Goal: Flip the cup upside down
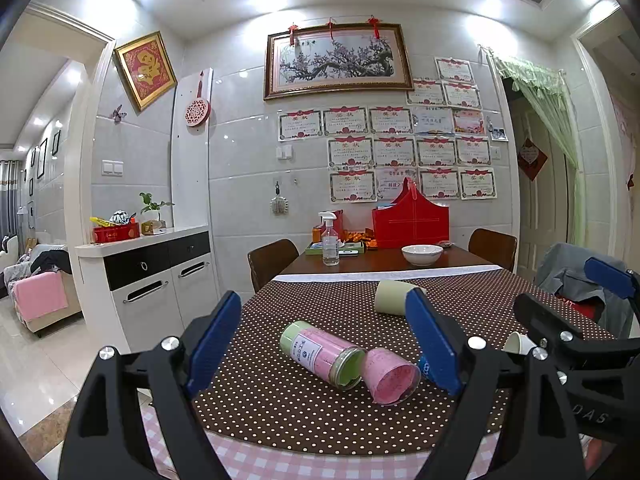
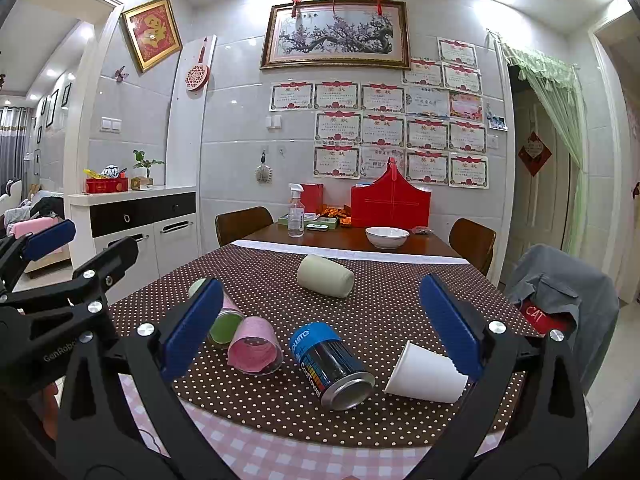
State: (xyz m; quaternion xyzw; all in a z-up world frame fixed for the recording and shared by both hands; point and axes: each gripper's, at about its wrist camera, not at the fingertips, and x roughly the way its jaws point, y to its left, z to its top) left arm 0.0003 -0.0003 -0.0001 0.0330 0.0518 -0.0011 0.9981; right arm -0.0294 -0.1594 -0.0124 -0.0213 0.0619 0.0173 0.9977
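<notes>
Several cups and cans lie on their sides on the brown polka-dot cloth [image 2: 380, 312]. A pale green cup [image 2: 325, 276] lies farthest back; it also shows in the left wrist view [image 1: 394, 298]. A white paper cup [image 2: 426, 374] lies just left of my right gripper's right finger. A pink cup [image 1: 390, 376] lies at the front, also in the right wrist view [image 2: 256, 344]. My left gripper [image 1: 324, 344] is open and empty above the front of the table. My right gripper [image 2: 324, 324] is open and empty too.
A green-and-pink jar [image 1: 322, 354] lies beside the pink cup. A blue can [image 2: 332, 364] lies between the pink cup and the paper cup. A white bowl [image 2: 387, 237], a spray bottle [image 2: 296, 212] and a red bag [image 2: 390, 200] stand at the back. Chairs flank the table.
</notes>
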